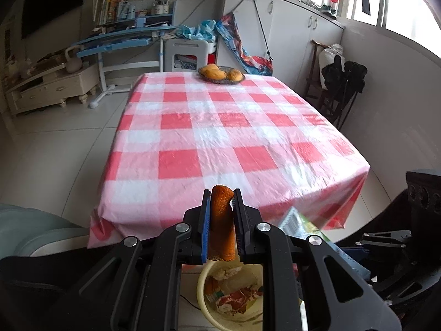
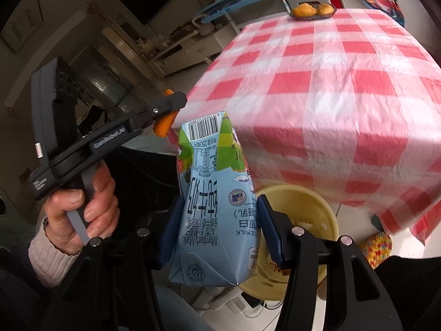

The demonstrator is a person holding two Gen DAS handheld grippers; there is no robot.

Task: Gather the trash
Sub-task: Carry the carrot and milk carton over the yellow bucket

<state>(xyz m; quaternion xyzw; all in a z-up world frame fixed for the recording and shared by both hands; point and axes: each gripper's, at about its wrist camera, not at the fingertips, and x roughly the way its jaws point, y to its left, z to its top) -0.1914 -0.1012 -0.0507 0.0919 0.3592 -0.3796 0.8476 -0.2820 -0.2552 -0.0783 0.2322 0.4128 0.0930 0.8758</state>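
Note:
My left gripper is shut on a rolled strip of orange peel, which stands upright between the blue pads. Below it on the floor a yellow bin holds wrappers and scraps. In the right wrist view my right gripper is shut on a light-blue milk carton, its barcode end pointing away from me. The yellow bin lies just behind and right of the carton. The left gripper with the orange peel shows at the left, held by a hand.
A table with a red-and-white checked cloth fills the space ahead, with a dish of oranges at its far edge. A grey chair is at lower left, a dark folding chair at right. A knitted cushion sits under the table edge.

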